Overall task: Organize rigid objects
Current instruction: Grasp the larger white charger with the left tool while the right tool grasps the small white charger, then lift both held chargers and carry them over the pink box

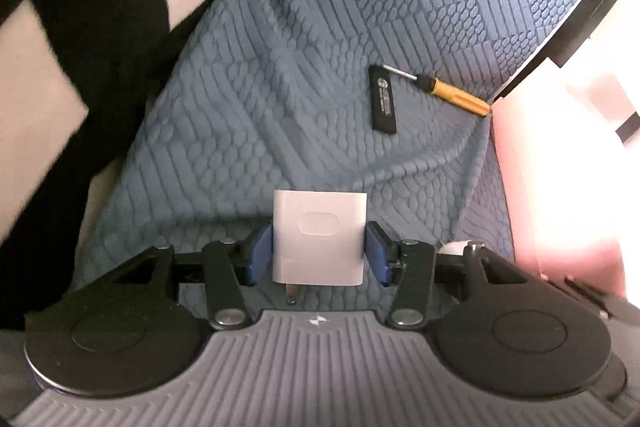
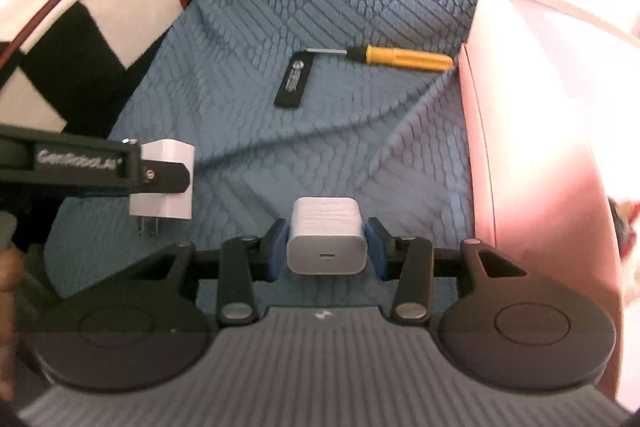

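In the left wrist view our left gripper (image 1: 319, 247) clamps a flat white charger (image 1: 319, 234) between its blue pads, nearer than the screwdriver (image 1: 448, 89). In the right wrist view our right gripper (image 2: 326, 247) grips a ribbed white adapter (image 2: 326, 235), also nearer than the screwdriver (image 2: 400, 58)

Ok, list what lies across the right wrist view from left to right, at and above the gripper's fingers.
Checkered cloth → flat white charger in the left gripper → black stick → small white charger in the right gripper → yellow-handled screwdriver → pink container.
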A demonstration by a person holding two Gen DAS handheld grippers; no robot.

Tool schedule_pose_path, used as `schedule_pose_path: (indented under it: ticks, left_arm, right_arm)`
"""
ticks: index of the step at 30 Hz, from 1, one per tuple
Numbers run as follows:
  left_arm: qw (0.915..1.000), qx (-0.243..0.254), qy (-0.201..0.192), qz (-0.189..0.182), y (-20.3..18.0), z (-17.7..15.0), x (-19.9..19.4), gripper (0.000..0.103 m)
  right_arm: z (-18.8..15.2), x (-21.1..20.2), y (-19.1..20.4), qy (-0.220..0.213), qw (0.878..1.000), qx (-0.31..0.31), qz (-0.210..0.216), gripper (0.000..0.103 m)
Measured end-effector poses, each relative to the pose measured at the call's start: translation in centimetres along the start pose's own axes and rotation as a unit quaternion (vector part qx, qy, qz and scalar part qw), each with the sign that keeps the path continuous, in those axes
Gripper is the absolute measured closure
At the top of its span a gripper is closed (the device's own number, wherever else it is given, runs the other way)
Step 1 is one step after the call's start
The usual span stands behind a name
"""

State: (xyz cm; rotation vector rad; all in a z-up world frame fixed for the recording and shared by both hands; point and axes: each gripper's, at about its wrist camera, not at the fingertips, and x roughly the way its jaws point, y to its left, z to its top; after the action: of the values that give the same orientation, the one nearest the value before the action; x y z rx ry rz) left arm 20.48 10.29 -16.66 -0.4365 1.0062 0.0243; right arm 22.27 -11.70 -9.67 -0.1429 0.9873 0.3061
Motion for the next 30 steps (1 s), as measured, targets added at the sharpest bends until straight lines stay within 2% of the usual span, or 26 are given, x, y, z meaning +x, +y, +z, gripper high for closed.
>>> schedule_pose_path:
  ticks: [5, 8, 12, 19, 24, 30]
  left_arm:
    - [0.9999, 0.013, 0.009, 0.002, -0.9, -0.8, -0.5, 0.047]
    - [0.9998, 0.0, 0.019, -0.002, -0.9, -1.6, -1.0, 0.047]
    - [0.9999, 0.003, 0.013, 0.005, -1.2, -2.7, -1.3, 0.047]
    - [0.9993, -0.016, 0.033, -0.012, -0.6, -2.5, -0.4, 0.047]
    - [0.9986, -0.036, 0.035, -0.019, -0.1, -2.4, -0.3, 0.043]
    - [0.9991, -0.024, 0.028, -0.022, -0.6, -2.3, -0.3, 0.042]
  right_arm:
    - [-1.7, -1.2, -0.3, 0.004, 1.0, 0.003, -0.006, 0.058]
    - [-2.6, -1.9, -0.6, 0.006, 1.0, 0.009, -0.008, 0.058]
    - [-3.7, -2.6, -0.8, -0.004, 1.0, 0.018, -0.005, 0.058]
    - [-4.5, -1.3, -0.7, 0.015, 1.0, 0.016, -0.01, 0.057]
    - [-4.7, -0.8, -0.8, 0.012, 1.0, 0.022, -0.001, 0.055]
    - [-4.5, -0.2, -0.9, 0.006, 0.999, 0.031, -0.011, 0.055]
